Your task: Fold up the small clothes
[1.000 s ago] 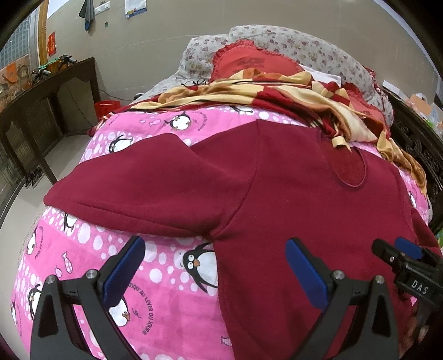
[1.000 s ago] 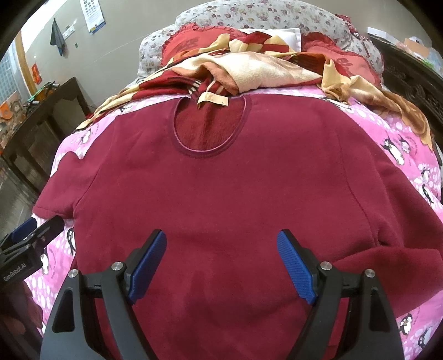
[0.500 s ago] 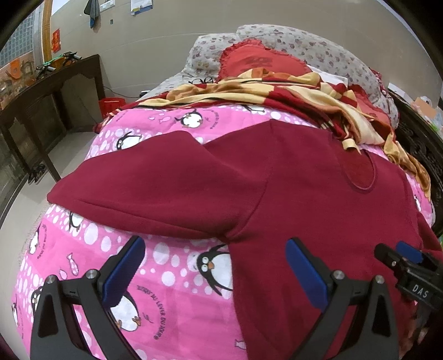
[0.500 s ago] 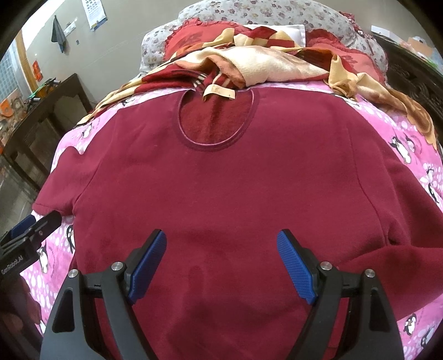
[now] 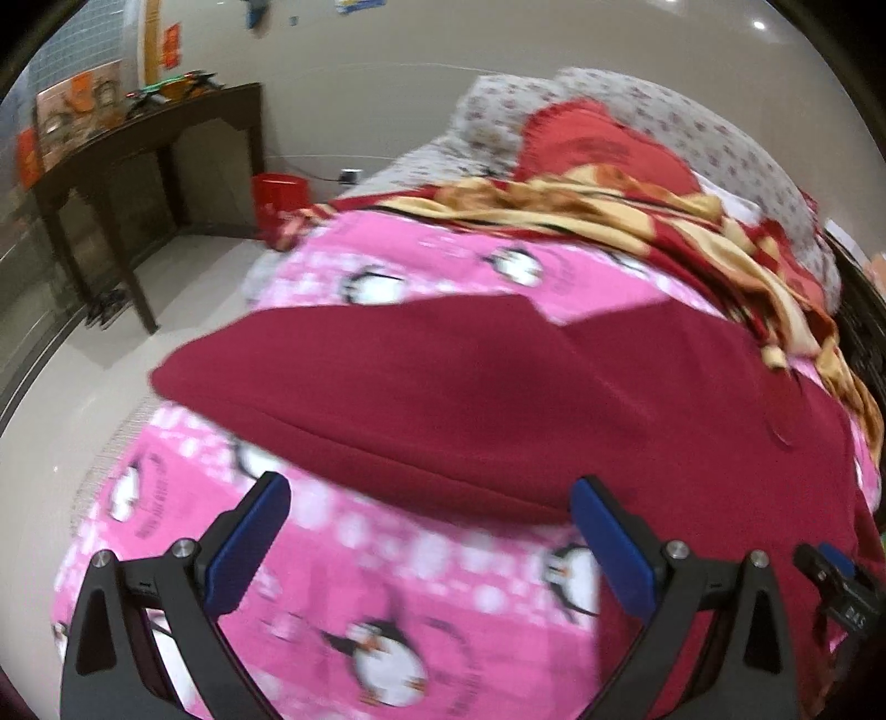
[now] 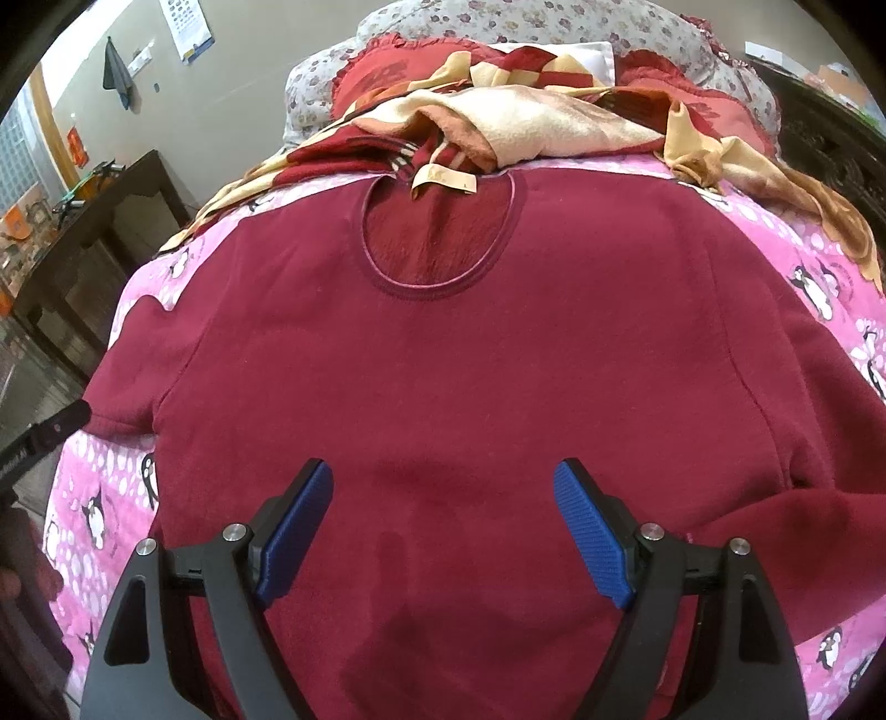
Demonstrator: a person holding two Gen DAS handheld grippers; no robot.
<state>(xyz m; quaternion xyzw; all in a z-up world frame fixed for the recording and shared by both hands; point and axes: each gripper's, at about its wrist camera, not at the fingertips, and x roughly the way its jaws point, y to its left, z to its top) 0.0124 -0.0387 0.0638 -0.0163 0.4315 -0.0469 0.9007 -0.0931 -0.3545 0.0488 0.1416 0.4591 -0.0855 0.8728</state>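
A dark red long-sleeved sweater (image 6: 454, 376) lies spread flat, neckline away from me, on a pink penguin-print bedspread (image 5: 387, 609). Its left sleeve (image 5: 421, 399) stretches out toward the bed's left edge. My left gripper (image 5: 426, 543) is open, held over the bedspread just below that sleeve, nothing between its blue pads. My right gripper (image 6: 443, 526) is open above the sweater's lower body, also with nothing in it. The right gripper's tip (image 5: 830, 576) shows at the left wrist view's right edge, and the left gripper's tip (image 6: 50, 437) at the right wrist view's left edge.
A crumpled red-and-cream blanket (image 6: 526, 122) and floral pillows (image 6: 498, 27) lie beyond the neckline. A dark wooden side table (image 5: 138, 149) and a red bin (image 5: 279, 194) stand on the pale floor left of the bed. A dark carved bed frame (image 6: 830, 127) runs along the right.
My left gripper has swung left toward the sleeve and the bed's edge, with motion blur now. The right gripper has edged slightly forward over the sweater's body. Both stay open.
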